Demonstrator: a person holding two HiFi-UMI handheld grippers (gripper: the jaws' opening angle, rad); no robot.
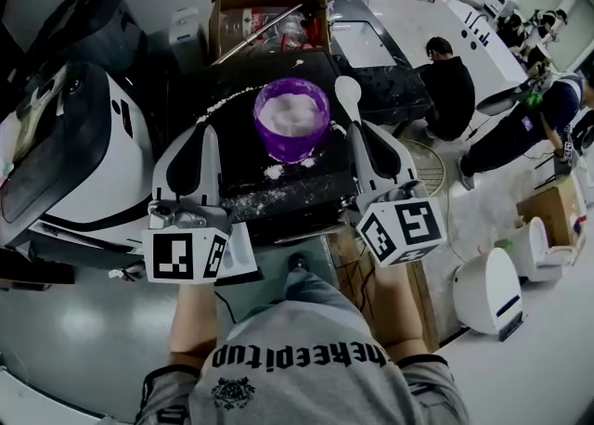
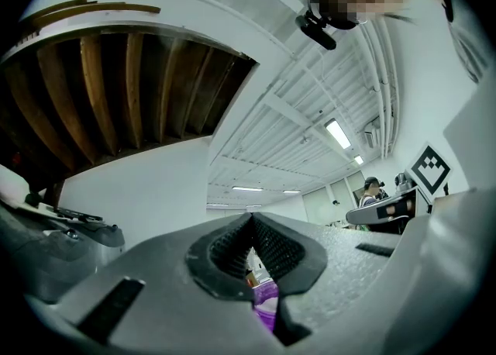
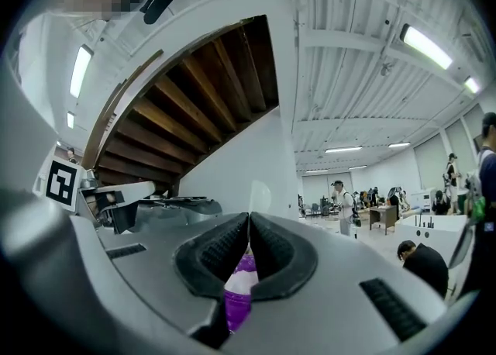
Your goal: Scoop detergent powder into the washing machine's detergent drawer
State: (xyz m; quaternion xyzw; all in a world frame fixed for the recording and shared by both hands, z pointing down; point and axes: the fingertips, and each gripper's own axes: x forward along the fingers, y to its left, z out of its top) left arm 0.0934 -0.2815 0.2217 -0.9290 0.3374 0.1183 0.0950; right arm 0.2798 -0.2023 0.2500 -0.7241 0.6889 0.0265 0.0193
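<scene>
You've got both grippers side by side, noses pointing to 12 o'clock, flanking the purple bowl [image 1: 292, 119] of detergent powder [image 1: 290, 110] on the dark counter [image 1: 232, 135]. The left gripper [image 1: 212, 134] sits at the bowl's 8 o'clock, jaws pressed together on nothing. The right gripper [image 1: 356, 128], at its 4 o'clock, is pinching a white spoon [image 1: 348, 91] whose head sits at the bowl's 2 o'clock.

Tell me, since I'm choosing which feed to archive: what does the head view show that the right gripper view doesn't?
Only the head view: spilled white powder on the black countertop, an open brown cardboard box behind it. Only the right gripper view: the brown wooden stair underside, ceiling strip lights. Both: the purple translucent plastic tub, the white plastic spoon in the right gripper's shut fingers, a crouching person in black.
</scene>
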